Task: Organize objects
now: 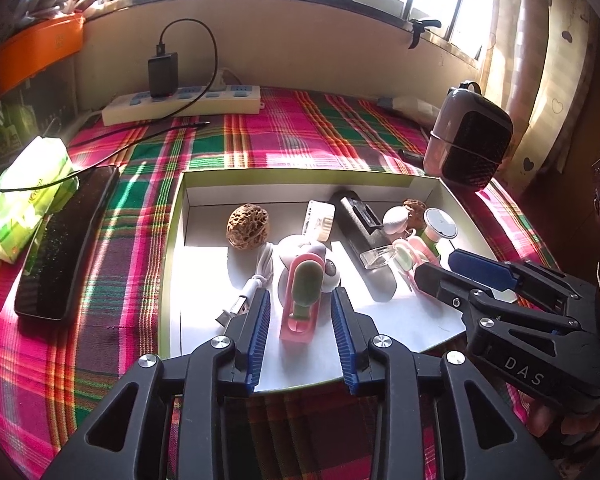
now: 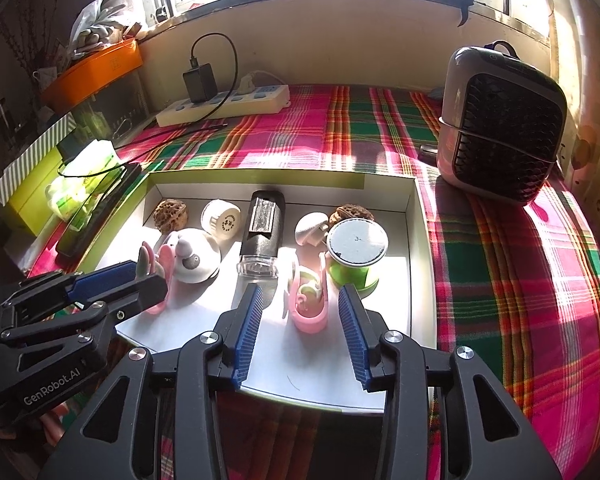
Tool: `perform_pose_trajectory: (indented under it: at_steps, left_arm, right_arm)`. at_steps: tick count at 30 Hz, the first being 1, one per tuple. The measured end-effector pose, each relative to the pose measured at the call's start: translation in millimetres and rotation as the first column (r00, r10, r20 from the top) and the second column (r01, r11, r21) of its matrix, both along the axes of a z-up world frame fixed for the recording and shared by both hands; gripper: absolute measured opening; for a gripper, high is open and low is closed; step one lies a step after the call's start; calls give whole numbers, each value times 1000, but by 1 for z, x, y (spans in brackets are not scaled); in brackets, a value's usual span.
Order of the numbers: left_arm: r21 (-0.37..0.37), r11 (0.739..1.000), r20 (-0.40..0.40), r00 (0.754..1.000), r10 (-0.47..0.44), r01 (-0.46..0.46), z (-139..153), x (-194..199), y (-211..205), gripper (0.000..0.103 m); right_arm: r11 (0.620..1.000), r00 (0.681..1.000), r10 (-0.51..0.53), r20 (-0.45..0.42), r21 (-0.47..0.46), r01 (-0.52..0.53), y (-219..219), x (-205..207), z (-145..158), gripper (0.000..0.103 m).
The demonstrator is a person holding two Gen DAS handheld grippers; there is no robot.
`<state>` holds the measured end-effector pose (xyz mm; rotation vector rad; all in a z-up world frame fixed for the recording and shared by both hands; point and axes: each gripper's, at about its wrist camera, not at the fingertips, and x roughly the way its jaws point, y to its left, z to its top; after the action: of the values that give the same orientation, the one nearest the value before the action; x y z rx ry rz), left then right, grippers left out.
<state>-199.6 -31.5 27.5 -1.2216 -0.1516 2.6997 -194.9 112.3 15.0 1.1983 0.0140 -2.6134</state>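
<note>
Left gripper [image 1: 300,312]: fingers apart, straddling the pink-and-green plastic clip [image 1: 301,300], not clamped.
Right gripper [image 2: 298,312]: fingers apart around a second pink clip [image 2: 309,304].
Progress: judged unfinished; items lay jumbled inside the shallow white cardboard tray [image 1: 300,179].

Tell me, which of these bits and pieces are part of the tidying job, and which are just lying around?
Part of the job:
left gripper, open around a pink clip
right gripper, open around another pink clip
white box holding a walnut, black torch, green cup

Lying about:
power strip
small heater
tissue pack
</note>
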Motion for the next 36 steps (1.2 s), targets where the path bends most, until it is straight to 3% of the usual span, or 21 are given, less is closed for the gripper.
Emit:
perform_pose_trajectory:
  at_steps: [20, 36]
  left_arm:
    - [-43, 998, -45, 998, 49, -51, 19, 52, 1, 30]
    - [-90, 994, 11, 998, 68, -66, -5, 102, 12, 30]
  right_arm:
    - [1000, 999, -5, -50, -6, 5, -7, 49, 21, 41]
    - [1000, 1000, -9, 16, 23, 9, -4, 93, -3, 41]
